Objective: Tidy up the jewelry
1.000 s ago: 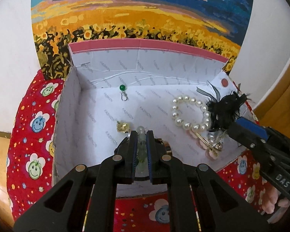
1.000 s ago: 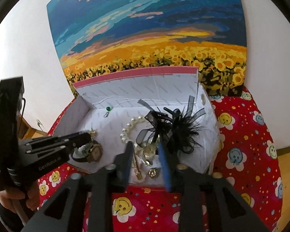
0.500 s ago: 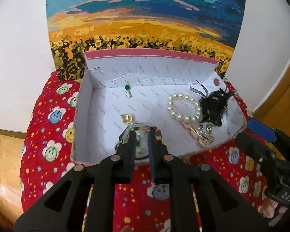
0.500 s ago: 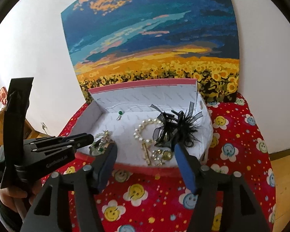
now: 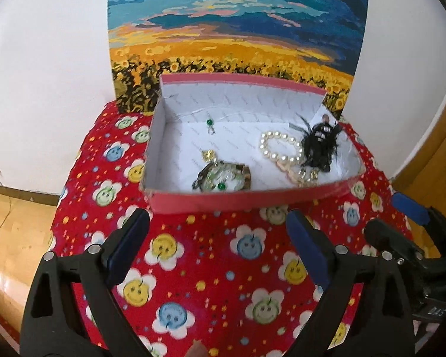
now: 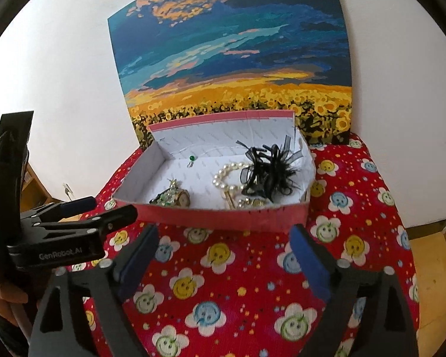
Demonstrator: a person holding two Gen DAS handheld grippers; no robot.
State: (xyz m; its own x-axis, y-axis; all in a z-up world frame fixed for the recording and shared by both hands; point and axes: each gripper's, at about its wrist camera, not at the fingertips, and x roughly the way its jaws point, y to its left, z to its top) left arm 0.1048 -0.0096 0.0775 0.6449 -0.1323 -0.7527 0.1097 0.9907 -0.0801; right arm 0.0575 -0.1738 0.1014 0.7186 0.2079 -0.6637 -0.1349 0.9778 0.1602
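Both grippers sit low in their own views, short of the box, which lies at centre frame on the red flowered cloth. The left gripper has its jaws opening, wide apart, with nothing between them; the right gripper is likewise opening and empty.

The jewelry is in the box. From left to right in the left wrist view: a green bead drop near the back wall, a gold charm, a watch with beads against the front wall, a pearl bracelet, and a black feather clip at the right end.

The step looks like backing away after setting pieces down. To do it well, I would keep the jaws wide and pull straight clear, so no pad catches the box's front edge.

Hard to read: the gold pieces under the pearls are a tangle, and I cannot tell clasp from chain. The front wall hides the watch's lower part in the right wrist view. The frame edges cut off both handles.
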